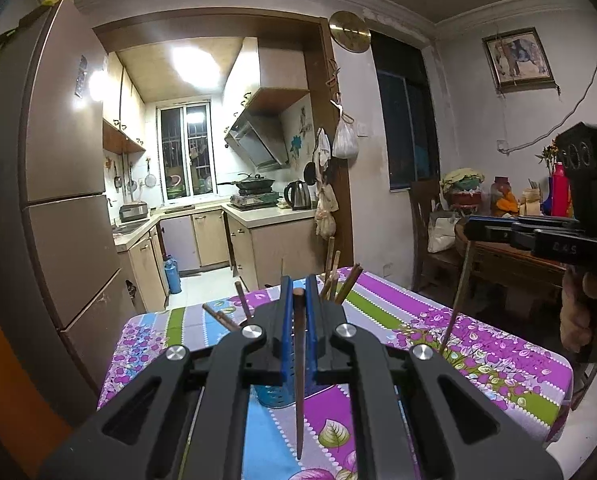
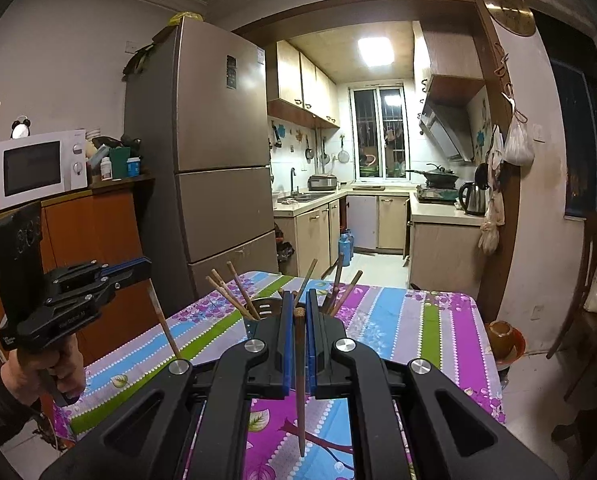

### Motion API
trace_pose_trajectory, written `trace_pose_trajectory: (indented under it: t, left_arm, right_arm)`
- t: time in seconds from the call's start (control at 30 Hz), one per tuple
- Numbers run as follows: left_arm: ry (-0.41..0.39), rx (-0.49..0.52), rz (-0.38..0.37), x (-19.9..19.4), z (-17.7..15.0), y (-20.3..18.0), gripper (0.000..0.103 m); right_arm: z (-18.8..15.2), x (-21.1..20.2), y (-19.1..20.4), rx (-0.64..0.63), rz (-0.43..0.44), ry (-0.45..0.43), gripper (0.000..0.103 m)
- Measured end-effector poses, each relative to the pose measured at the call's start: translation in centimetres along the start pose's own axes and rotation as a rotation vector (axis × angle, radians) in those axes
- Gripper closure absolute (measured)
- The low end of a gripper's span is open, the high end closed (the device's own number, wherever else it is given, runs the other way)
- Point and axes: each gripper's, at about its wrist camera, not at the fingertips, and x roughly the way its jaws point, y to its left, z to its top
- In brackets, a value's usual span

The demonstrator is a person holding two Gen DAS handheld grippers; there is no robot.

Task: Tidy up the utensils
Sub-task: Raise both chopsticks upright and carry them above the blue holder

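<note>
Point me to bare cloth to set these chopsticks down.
Free: cloth right of the holder, out to the table's right edge. Also the near-left strip under the left gripper. Crowded: the holder itself, sticks fanning out.

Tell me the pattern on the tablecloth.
The tablecloth has purple, blue, green and grey stripes with purple flowers and leaves, clearest in the right wrist view.

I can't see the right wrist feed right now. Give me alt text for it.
The right gripper is shut on a single brown chopstick, tip hanging down above the floral tablecloth. Just beyond it a blue utensil holder holds more chopsticks. At left, the left gripper also holds a chopstick, with the kitchen behind.
</note>
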Motion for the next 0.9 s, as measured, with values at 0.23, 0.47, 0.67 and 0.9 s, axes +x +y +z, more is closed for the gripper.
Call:
trace_pose_trajectory:
  t: [0.23, 0.47, 0.67, 0.9]
  left_arm:
    - [0.010, -0.008, -0.002, 0.4, 0.7, 0.0, 0.098]
    - [-0.003, -0.011, -0.001, 0.2, 1.8, 0.4, 0.098]
    - [-0.034, -0.031, -0.003, 0.3, 3.9, 0.8, 0.098]
    - [-0.101, -0.038, -0.003, 0.0, 8.1, 1.3, 0.098]
  right_arm:
    - [1.0, 1.3, 0.4, -0.014, 0.008, 0.005, 0.096]
    - [2.0, 2.1, 0.5, -0.022, 0.011, 0.003, 0.096]
    - [4.7, 1.9, 1.1, -0.051, 0.013, -0.023, 0.096]
    - [9.6, 1.2, 0.8, -0.060, 0.017, -0.075, 0.096]
